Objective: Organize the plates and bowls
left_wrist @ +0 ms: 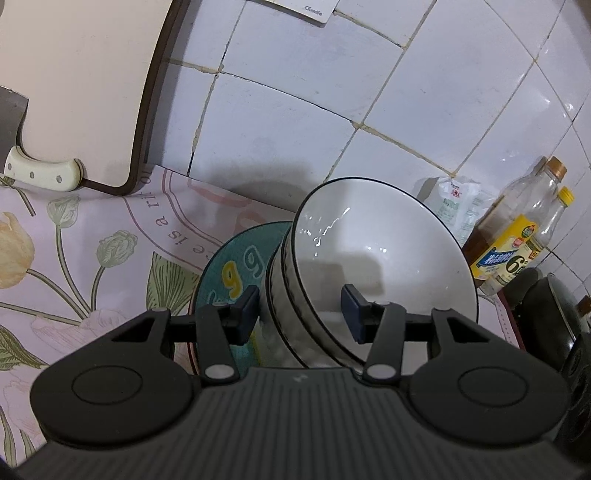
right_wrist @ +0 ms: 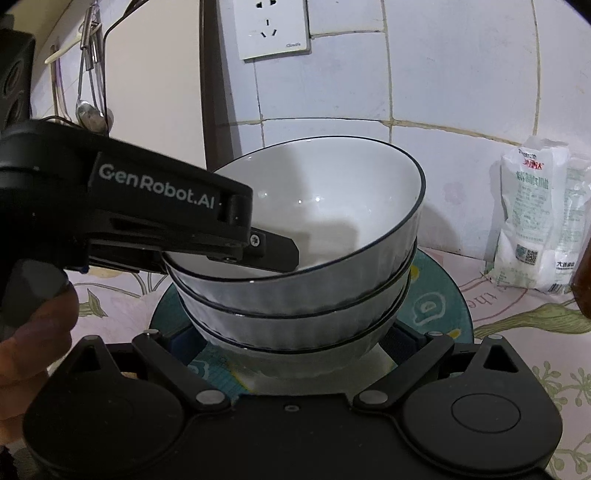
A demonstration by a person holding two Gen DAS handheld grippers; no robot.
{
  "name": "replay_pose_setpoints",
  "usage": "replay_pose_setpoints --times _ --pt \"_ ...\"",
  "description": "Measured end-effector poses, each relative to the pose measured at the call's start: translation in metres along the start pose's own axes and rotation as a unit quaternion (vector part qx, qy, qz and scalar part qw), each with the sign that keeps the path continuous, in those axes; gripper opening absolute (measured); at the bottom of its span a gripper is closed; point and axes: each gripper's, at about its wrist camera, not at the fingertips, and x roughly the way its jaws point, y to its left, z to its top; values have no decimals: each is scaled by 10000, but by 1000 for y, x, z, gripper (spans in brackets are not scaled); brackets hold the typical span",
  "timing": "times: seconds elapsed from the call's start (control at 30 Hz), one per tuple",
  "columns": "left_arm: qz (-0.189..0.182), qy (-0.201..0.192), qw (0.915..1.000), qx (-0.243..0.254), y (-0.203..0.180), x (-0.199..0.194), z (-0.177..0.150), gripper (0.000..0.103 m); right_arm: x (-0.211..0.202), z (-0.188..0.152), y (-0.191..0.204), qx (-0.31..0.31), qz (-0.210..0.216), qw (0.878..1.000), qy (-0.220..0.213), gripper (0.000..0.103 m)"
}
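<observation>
On the flowered tablecloth [left_wrist: 74,266], close to the white tiled wall [left_wrist: 295,92], a teal plate [left_wrist: 236,266] with yellow and white lettering carries a stack of three white bowls [right_wrist: 306,295], each ribbed on the outside and rimmed with a thin dark line. Top bowl [right_wrist: 325,199] sits nested in the two below; interior glossy, shows nothing inside.

Left gripper [left_wrist: 301,314]: jaws parted, straddling the rim of the top bowl. One blue pad [left_wrist: 245,314] sits outside the bowl wall, the other inside the bowl. A gap shows between each pad and the wall, so not clamped. From the right wrist view this gripper reaches in from the left, its lower finger lying over the bowl's rim; a hand [right_wrist: 33,332] shows beneath it at frame edge.

Right gripper [right_wrist: 295,341]: low and just in front of the stack, jaws spread wide to either side of the bottom bowl. Fingertips mostly hidden behind the bowls; contact cannot be judged.

Surroundings: cream cutting board [left_wrist: 85,85] with dark edge leaning at the wall, a cleaver [left_wrist: 37,173] with pale riveted handle before it. Wall socket [right_wrist: 271,27] above the bowls. Hanging utensils [right_wrist: 88,74] at far left of the right wrist view. White packet [right_wrist: 535,218] with printed text standing against the tiles right of the plate. Two bottles [left_wrist: 524,229], one yellow-labelled, beside the packet. Dark pan [left_wrist: 554,306] at the left view's right edge.
</observation>
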Motion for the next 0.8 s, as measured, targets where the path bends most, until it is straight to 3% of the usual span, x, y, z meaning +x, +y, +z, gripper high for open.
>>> replay_pose_setpoints --times 0.2,0.33,0.57,0.67,0.8 --pt "43 -263 9995 192 -8 -22 -6 52 -31 -9 8 355 -51 9994 -23 99" --pt "-39 -521 9979 391 -16 -47 -13 57 -61 -19 20 108 -223 9994 -225 99" --pt "-46 -864 9933 764 -34 -100 -36 61 -119 -38 20 417 -321 9965 -648 99" --pt "-23 -1084 9912 760 -39 -128 -47 61 -133 -39 13 637 -381 9964 -403 99" --pt "-22 -1081 9913 751 -45 -158 -57 65 -151 -38 3 880 -390 9951 -212 99"
